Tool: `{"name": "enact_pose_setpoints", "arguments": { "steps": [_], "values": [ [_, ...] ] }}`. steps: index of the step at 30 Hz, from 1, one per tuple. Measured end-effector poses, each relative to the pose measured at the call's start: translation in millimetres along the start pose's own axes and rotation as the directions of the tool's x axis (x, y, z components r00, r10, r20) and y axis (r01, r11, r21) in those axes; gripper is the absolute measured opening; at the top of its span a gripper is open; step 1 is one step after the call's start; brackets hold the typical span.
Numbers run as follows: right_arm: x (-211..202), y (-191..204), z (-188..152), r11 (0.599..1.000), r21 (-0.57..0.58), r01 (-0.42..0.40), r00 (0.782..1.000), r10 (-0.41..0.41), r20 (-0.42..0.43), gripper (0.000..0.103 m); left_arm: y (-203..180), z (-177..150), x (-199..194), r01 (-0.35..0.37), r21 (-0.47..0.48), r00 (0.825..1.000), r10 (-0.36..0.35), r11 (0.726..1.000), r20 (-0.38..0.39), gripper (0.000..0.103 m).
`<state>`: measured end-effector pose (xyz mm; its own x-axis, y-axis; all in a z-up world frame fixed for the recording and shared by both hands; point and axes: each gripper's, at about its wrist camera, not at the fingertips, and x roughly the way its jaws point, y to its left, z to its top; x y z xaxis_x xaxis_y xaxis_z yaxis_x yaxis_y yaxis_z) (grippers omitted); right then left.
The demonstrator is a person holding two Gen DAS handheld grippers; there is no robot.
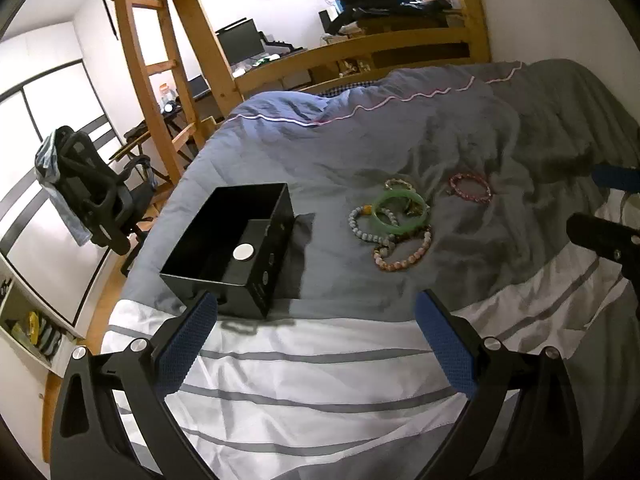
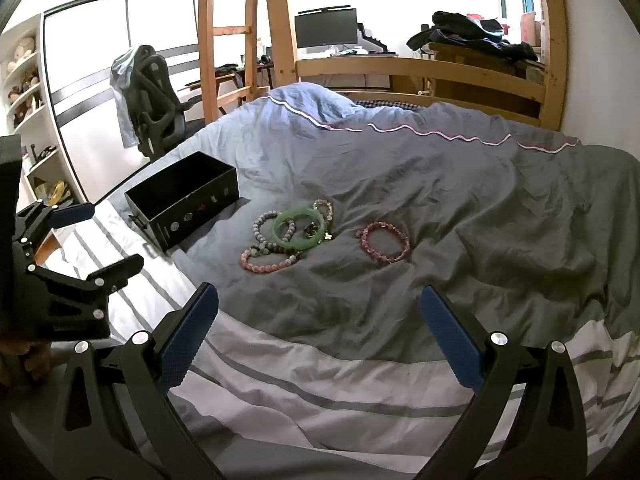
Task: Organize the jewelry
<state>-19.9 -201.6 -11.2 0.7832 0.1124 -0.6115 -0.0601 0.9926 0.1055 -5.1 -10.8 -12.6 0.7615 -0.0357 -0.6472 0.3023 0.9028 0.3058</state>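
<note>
A heap of bracelets (image 1: 390, 226) lies on the grey quilt (image 1: 420, 140) in the middle of the bed, with a green bangle (image 1: 400, 212) on top of beaded strands that overlap one another. A pink bead bracelet (image 1: 471, 187) lies alone on the far side of the heap from the black box (image 1: 236, 246), near the heap but not touching it. The box stands open-topped on the quilt, near the bed's edge, with a round white disc (image 1: 243, 252) on its floor. Nothing lies between box and heap but wrinkled cloth. Beyond the bed are a wooden ladder (image 2: 228, 32), an office chair (image 2: 150, 100) and a monitor (image 2: 326, 31).

The left gripper (image 1: 316, 312) hovers over the striped sheet (image 1: 320, 380), fingers spread wide and empty, its left finger just beside the box's near corner. The right gripper (image 2: 320, 308) is likewise spread and empty, short of the heap.
</note>
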Motion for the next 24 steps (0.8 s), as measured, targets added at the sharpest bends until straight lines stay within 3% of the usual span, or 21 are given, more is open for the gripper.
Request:
{"name": "enact_pose_setpoints", "arguments": {
  "steps": [24],
  "values": [
    [2.0,-1.7,-0.4,1.000,0.009,-0.001,1.000,0.001,-0.009,0.100,4.2,-1.5,0.8,0.016,-0.024,1.000,-0.016,1.000,-0.006,0.097]
  ]
}}
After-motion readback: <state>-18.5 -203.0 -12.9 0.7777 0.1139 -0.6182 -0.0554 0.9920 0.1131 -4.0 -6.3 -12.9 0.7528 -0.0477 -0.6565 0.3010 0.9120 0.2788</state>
